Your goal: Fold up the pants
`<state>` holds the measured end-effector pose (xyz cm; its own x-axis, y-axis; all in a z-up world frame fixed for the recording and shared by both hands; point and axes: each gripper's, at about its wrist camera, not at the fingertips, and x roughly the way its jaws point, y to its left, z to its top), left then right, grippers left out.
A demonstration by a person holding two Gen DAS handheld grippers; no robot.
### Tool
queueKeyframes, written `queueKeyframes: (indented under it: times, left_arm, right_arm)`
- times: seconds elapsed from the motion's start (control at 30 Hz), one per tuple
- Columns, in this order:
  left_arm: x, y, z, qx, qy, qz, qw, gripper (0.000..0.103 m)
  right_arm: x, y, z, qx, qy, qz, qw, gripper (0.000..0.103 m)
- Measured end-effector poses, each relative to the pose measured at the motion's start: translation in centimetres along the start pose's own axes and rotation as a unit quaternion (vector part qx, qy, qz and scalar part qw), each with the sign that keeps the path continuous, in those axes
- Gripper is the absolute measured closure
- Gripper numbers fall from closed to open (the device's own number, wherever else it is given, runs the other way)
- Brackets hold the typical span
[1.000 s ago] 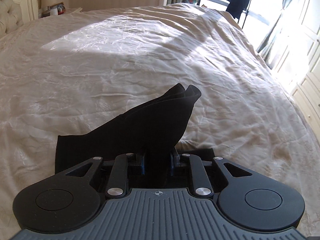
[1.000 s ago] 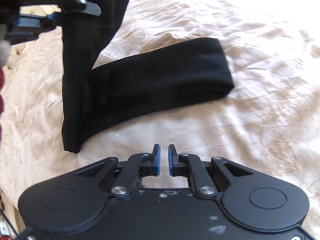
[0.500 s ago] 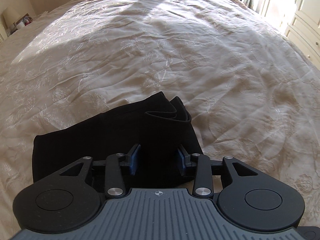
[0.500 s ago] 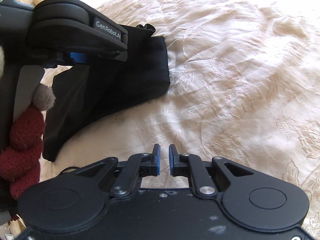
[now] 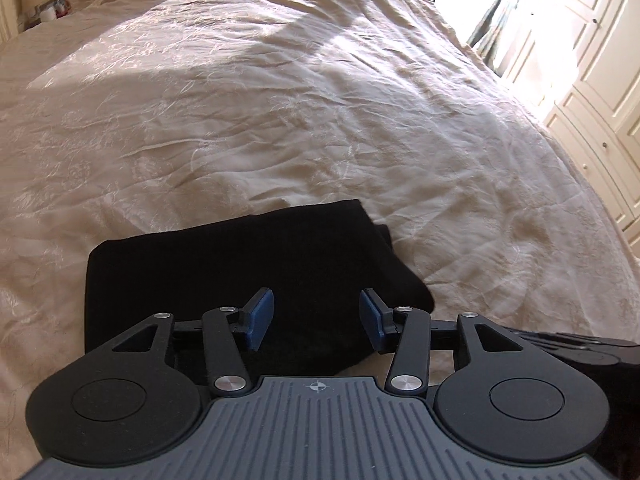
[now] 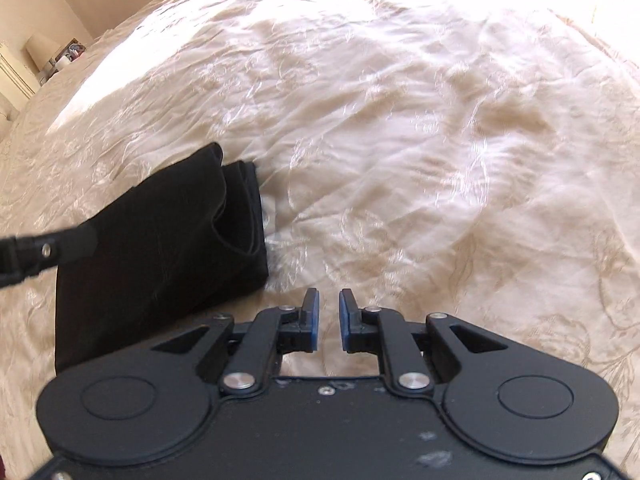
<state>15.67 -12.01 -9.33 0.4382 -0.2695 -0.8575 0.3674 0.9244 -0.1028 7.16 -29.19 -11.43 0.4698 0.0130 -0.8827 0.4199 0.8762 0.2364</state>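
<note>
The black pants point(image 5: 240, 272) lie folded in a flat rectangle on the cream bedspread point(image 5: 320, 100). My left gripper point(image 5: 316, 304) hovers over their near right part. Its jaws are opening, the blue pads stand wide apart, and neither presses on the cloth. In the right wrist view the folded pants point(image 6: 160, 248) lie to the left, layered edges facing right. My right gripper point(image 6: 329, 304) is beside them over bare bedspread point(image 6: 440, 140). Its jaws are opening with a narrow gap and nothing between them. A black part of the left gripper point(image 6: 40, 248) juts in over the pants.
A bedside table with a lamp point(image 6: 40, 52) stands at the far left. White wardrobe doors point(image 5: 592, 60) run along the bed's right side. Part of the right gripper's body point(image 5: 580, 348) shows at the left wrist view's right edge.
My left gripper let go of the lifted pants end, which now lies flat on the fold, and its jaws spread wide. My right gripper slid right, away from the pants, its jaws parting slightly.
</note>
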Motion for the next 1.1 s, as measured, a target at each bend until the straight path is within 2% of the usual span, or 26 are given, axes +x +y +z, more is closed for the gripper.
queueKeyframes:
  times: [0.13, 0.23, 0.33, 0.43, 0.5, 0.57, 0.77, 0.8, 0.83, 0.9, 0.97, 1.1]
  left_arm:
    - [1.9, 6.9, -1.3, -0.079, 0.049, 0.068, 0.9933, 0.057]
    - [3.0, 11.0, -2.6, -0.110, 0.077, 0.106, 0.9852, 0.057]
    - [4.3, 14.0, -4.0, -0.127, 0.112, 0.120, 0.9782, 0.057]
    - [5.9, 16.4, -5.4, -0.153, 0.149, 0.102, 0.9715, 0.053]
    - [6.3, 17.1, -5.6, -0.165, 0.152, 0.093, 0.9701, 0.047]
    - [6.3, 17.2, -5.3, -0.161, 0.154, 0.089, 0.9708, 0.047]
    - [4.8, 17.7, -4.4, -0.161, 0.129, 0.091, 0.9743, 0.048]
    - [4.6, 18.0, -4.3, -0.163, 0.127, 0.095, 0.9736, 0.048]
    - [4.3, 18.2, -4.2, -0.165, 0.126, 0.103, 0.9727, 0.048]
    - [3.8, 18.7, -4.1, -0.166, 0.120, 0.118, 0.9717, 0.048]
    - [3.1, 19.0, -3.9, -0.163, 0.112, 0.128, 0.9718, 0.048]
    - [2.6, 18.9, -3.5, -0.148, 0.107, 0.130, 0.9746, 0.048]
  right_arm:
    - [-0.1, 1.5, 2.2, -0.014, -0.031, 0.019, 0.999, 0.083]
    - [0.7, 3.2, 3.5, -0.030, -0.035, 0.038, 0.998, 0.082]
    - [2.4, 5.5, 4.4, -0.054, -0.029, 0.054, 0.997, 0.081]
    - [4.1, 6.9, 5.0, -0.071, -0.014, 0.054, 0.996, 0.079]
    - [5.5, 7.4, 5.4, -0.081, -0.002, 0.049, 0.995, 0.078]
    - [6.5, 7.7, 5.5, -0.090, 0.010, 0.050, 0.995, 0.077]
    - [8.5, 8.0, 6.0, -0.101, 0.037, 0.052, 0.993, 0.073]
    - [8.5, 7.9, 6.0, -0.100, 0.038, 0.056, 0.993, 0.077]
    - [8.3, 8.1, 6.1, -0.106, 0.032, 0.058, 0.992, 0.086]
    - [6.9, 8.4, 6.1, -0.132, 0.019, 0.067, 0.989, 0.094]
    - [5.4, 8.4, 6.1, -0.138, 0.009, 0.074, 0.988, 0.095]
    - [5.0, 7.2, 5.1, -0.123, 0.008, 0.048, 0.991, 0.095]
